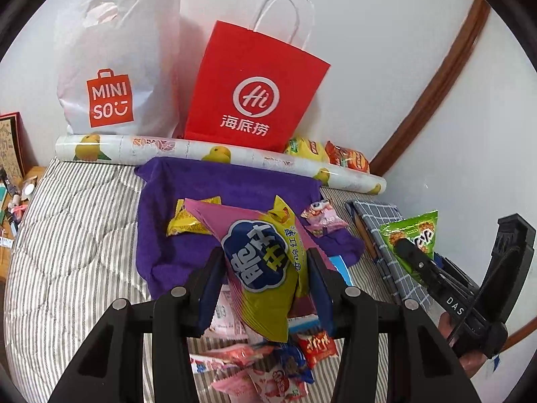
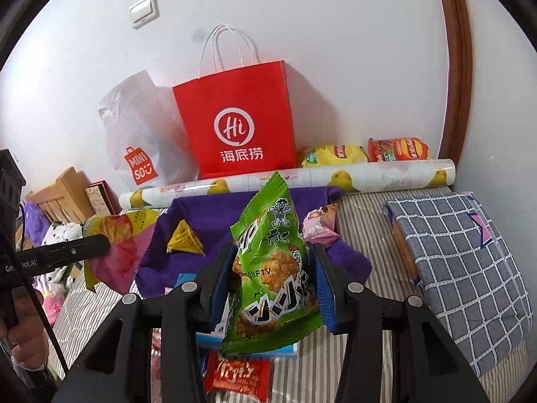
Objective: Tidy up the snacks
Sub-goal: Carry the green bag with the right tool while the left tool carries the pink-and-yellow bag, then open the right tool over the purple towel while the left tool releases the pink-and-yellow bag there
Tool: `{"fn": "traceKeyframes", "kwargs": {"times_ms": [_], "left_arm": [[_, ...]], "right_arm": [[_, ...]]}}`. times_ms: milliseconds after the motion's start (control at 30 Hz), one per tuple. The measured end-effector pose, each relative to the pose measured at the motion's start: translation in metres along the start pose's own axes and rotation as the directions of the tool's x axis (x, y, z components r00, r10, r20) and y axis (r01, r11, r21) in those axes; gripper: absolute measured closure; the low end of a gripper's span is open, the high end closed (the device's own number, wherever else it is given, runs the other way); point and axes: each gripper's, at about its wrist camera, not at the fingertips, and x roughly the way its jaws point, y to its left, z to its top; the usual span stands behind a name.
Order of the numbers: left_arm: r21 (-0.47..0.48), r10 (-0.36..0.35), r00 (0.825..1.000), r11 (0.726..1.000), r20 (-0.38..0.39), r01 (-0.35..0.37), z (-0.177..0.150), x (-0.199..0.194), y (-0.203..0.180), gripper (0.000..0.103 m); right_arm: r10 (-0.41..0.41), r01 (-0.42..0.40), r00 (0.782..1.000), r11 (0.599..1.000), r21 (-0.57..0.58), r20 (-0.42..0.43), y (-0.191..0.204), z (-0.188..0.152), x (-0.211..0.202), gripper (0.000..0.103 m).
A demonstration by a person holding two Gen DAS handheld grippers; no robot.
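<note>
- Snack packets are in both your tools: the left tool (image 1: 265, 268) clamps a pink-and-yellow crisp bag (image 1: 258, 268) between its blue pads, lifted off the bed.
- Your right tool (image 2: 273, 278) is closed on a green snack bag (image 2: 272, 268), which stands upright between the pads, also clear of the bed.
- Below the held bags, loose snacks lie in a heap on the striped bedcover (image 1: 74, 235): a red packet (image 2: 236, 374), pink packets (image 1: 265, 383) and a blue-and-white box (image 2: 285, 349).
- Farther out, a purple cloth (image 1: 208, 184) is spread on the bed, with a small yellow packet (image 1: 188, 223) and a pink sweet packet (image 1: 320, 218) lying on it.
- To your right, a folded grey checked cloth (image 2: 463, 268) rests on the bedcover.
- Behind the purple cloth, a lemon-print roll (image 1: 161, 149) lies along the wall.
- A red paper bag (image 1: 251, 90) and a white Miniso plastic bag (image 1: 117, 67) stand behind the roll against the wall.
- A yellow crisp bag (image 2: 332, 156) and an orange one (image 2: 399, 149) lie beside the red bag.
</note>
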Motion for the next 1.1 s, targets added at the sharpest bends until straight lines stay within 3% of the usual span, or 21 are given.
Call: {"fn": "traceKeyframes", "kwargs": {"times_ms": [467, 733, 1100], "left_arm": [[-0.025, 0.033, 0.999, 0.999, 0.003, -0.033, 0.026, 0.026, 0.021, 0.057], [-0.051, 0.056, 0.998, 0.997, 0.001, -0.056, 0.041, 0.047, 0.036, 0.057], [-0.042, 0.071, 0.996, 0.996, -0.048, -0.073, 0.036, 0.097, 0.046, 0.057]], "right_arm": [[-0.001, 0.001, 1.000, 1.000, 0.012, 0.002, -0.013, 0.024, 0.039, 0.058], [0.043, -0.042, 0.999, 0.998, 0.038, -0.025, -0.019, 0.038, 0.075, 0.058], [0.074, -0.071, 0.981, 0.997, 0.020, -0.182, -0.021, 0.017, 0.147, 0.058]]}}
